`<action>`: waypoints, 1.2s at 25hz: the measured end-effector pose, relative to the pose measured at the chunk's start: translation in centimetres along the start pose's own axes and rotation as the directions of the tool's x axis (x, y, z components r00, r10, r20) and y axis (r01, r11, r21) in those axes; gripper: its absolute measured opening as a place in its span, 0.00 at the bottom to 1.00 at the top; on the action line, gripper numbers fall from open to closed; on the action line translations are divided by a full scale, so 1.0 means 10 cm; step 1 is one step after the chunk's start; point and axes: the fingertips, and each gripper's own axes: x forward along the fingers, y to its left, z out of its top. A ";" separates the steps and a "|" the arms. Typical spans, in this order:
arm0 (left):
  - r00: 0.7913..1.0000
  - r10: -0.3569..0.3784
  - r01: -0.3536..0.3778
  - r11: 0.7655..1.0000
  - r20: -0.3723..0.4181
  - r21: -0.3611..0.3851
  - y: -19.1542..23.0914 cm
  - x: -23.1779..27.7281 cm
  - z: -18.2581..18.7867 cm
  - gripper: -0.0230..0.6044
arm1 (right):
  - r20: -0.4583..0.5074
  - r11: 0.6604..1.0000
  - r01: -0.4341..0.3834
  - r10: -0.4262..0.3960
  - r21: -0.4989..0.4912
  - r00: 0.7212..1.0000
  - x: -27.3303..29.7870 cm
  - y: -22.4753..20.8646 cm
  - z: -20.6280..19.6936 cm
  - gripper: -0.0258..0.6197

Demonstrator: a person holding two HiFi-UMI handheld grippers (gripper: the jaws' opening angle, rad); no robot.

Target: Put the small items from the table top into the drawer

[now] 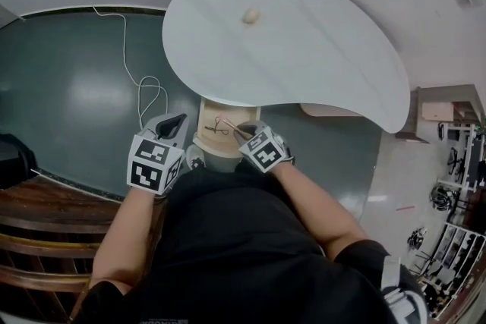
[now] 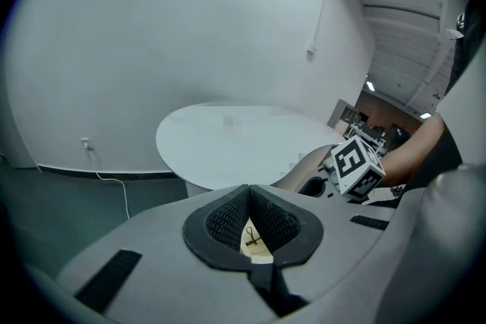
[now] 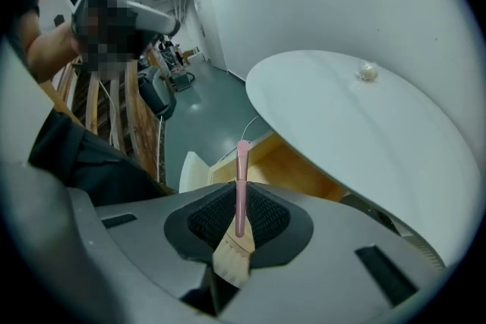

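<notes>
An open wooden drawer juts out under the white table's near edge, with a small dark wire-like item lying in it. My right gripper hangs over the drawer, shut on a pink-handled brush. The handle points forward and the pale bristles sit behind the pads. The drawer's inside shows just beyond the brush tip. My left gripper waits left of the drawer, shut and empty. A small beige ball-like item rests on the far part of the table top.
A white cable trails over the dark green floor left of the table. Dark wooden furniture stands at the lower left. Shelves and equipment crowd the right side.
</notes>
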 end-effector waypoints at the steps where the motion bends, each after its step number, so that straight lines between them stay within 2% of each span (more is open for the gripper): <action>1: 1.000 0.004 -0.004 1.000 -0.004 -0.006 0.00 -0.01 -0.03 0.06 | -0.024 1.000 -0.002 0.001 -0.018 1.000 0.08 0.00 -0.05 0.11; 8: 0.998 0.061 -0.063 0.996 -0.028 -0.065 0.08 -0.15 -0.27 0.06 | -0.161 0.985 0.011 -0.038 -0.170 0.986 0.56 -0.12 -0.29 0.11; 14: 0.995 0.085 -0.089 0.990 -0.045 -0.106 0.05 -0.22 -0.44 0.06 | -0.212 0.966 0.050 -0.107 -0.255 0.971 0.97 -0.31 -0.30 0.11; 16: 0.994 0.093 -0.099 0.988 -0.051 -0.117 0.05 -0.24 -0.48 0.06 | -0.230 0.940 0.049 -0.133 -0.337 0.964 1.12 -0.30 -0.29 0.11; 20: 0.991 0.113 -0.122 0.983 -0.070 -0.139 0.05 -0.30 -0.60 0.06 | -0.269 0.864 0.038 -0.198 -0.502 0.943 1.42 -0.31 -0.32 0.11; 22: 0.990 0.119 -0.131 0.979 -0.082 -0.154 0.04 -0.32 -0.66 0.06 | -0.273 0.852 0.051 -0.222 -0.521 0.936 1.55 -0.39 -0.34 0.11; 30: 0.983 0.137 -0.159 0.966 -0.119 -0.205 -0.02 -0.38 -0.90 0.06 | -0.267 0.856 0.055 -0.221 -0.515 0.938 1.88 -0.57 -0.34 0.11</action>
